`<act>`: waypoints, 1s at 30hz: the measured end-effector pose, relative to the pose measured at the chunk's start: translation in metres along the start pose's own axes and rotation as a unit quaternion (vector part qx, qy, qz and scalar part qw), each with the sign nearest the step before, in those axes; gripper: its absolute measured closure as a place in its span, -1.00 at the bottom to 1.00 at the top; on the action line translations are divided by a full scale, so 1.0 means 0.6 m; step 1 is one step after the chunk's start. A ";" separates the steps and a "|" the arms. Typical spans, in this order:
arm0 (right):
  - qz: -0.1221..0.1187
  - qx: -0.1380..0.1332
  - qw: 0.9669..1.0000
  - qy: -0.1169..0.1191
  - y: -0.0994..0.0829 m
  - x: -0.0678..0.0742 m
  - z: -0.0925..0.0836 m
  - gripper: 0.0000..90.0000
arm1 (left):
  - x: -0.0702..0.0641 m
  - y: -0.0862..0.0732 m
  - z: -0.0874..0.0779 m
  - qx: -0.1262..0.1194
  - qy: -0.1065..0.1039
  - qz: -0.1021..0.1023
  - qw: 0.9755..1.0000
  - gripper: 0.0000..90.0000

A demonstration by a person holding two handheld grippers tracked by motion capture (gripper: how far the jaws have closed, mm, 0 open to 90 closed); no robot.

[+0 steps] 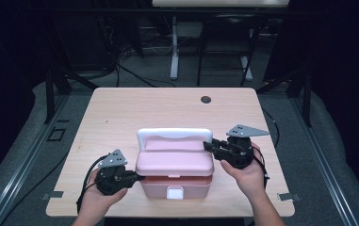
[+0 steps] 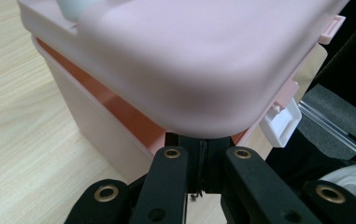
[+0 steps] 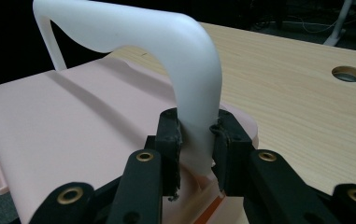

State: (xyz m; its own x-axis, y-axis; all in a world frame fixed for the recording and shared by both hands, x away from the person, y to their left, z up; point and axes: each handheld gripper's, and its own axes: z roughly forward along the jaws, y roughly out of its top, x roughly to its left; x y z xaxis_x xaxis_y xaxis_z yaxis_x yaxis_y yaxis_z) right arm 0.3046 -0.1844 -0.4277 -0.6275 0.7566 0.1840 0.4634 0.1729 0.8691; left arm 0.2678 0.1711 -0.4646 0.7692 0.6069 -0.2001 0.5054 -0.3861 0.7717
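A pink box (image 1: 175, 169) sits near the front edge of the bench (image 1: 120, 113), about midway across, and everything else is easiest placed against it.

To the left of the box, the left claw (image 1: 137, 178) comes in low and level at the box's left end. In the left gripper view its jaws are pressed together, their tips tucked under the overhanging corner of the pink lid (image 2: 189, 60), right where a gap shows between the lid and the orange-lined tub (image 2: 101, 116) below. That looks like a wedge: closed jaws make a thin tip that can slip into the seam and lever the lid up, or keep it propped. Whether the tips actually touch the lid's underside I can't tell, as the lid hides them.

On the front face of the box, a white latch (image 1: 174, 192) hangs down; in the left gripper view it stands clear of the lid, so I'd judge it undone, which is why the lid can lift at all.

Across the top of the box arches a white handle (image 1: 175, 133), standing upright.

At the right end of the box, the right claw (image 1: 208, 145) pinches the handle's right leg (image 3: 196, 140), one pad on each flat side, close to where it meets the lid. Gripping there probably steadies the box, or helps raise the lid, while the other side is pried.
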 end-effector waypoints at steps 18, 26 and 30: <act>-0.002 0.004 1.000 -0.001 -0.004 0.001 0.000 0.62 | 0.001 0.001 0.005 0.000 0.001 0.002 1.000 0.97; 0.001 -0.002 1.000 -0.002 -0.007 0.002 -0.005 0.54 | -0.003 0.004 0.005 -0.001 0.004 0.008 1.000 0.98; 0.002 -0.005 1.000 -0.004 -0.007 0.003 -0.009 0.52 | -0.003 0.006 0.004 -0.001 0.004 0.010 1.000 0.98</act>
State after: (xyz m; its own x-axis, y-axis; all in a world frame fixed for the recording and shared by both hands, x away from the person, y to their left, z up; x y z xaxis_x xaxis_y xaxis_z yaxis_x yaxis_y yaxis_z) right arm 0.2981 -0.1871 -0.4286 -0.6210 0.7619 0.1840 0.4598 0.1639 0.8728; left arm 0.2694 0.1672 -0.4629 0.7761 0.6042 -0.1806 0.4892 -0.3961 0.7771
